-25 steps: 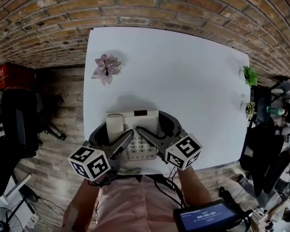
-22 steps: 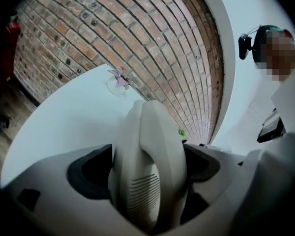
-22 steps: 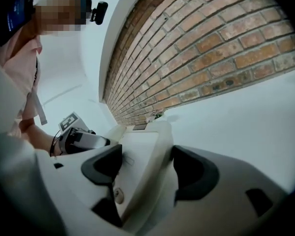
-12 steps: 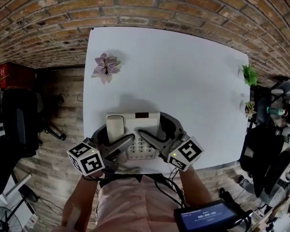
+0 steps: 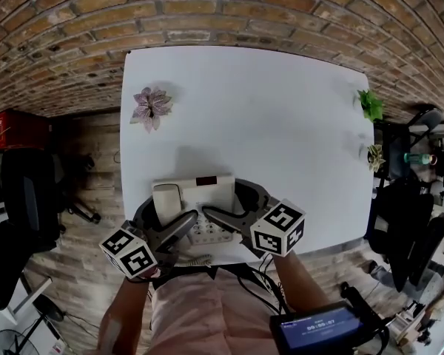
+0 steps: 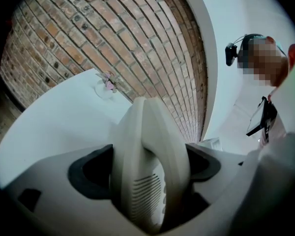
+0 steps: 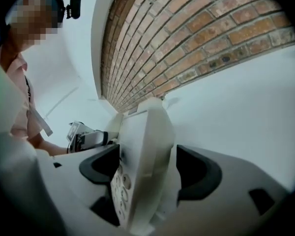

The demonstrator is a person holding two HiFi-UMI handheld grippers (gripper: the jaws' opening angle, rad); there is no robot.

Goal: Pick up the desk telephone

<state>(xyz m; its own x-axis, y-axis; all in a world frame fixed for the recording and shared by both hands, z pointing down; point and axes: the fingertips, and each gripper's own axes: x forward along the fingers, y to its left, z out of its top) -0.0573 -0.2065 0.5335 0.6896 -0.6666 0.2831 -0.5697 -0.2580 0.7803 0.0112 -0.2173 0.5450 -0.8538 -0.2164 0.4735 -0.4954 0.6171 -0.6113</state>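
left claw (image 6: 147,166): jaws spread wide, with the handset end of the telephone (image 5: 200,191) between them and filling nearly the whole gap. no firm squeeze can be seen. right claw (image 7: 150,170): jaws opening, with the telephone's keypad end between them and a slim gap at one pad. the telephone sits on the white table (image 5: 281,109), at the table's near edge. a pink flower (image 5: 151,106) lies beyond the telephone's far left corner, well apart.
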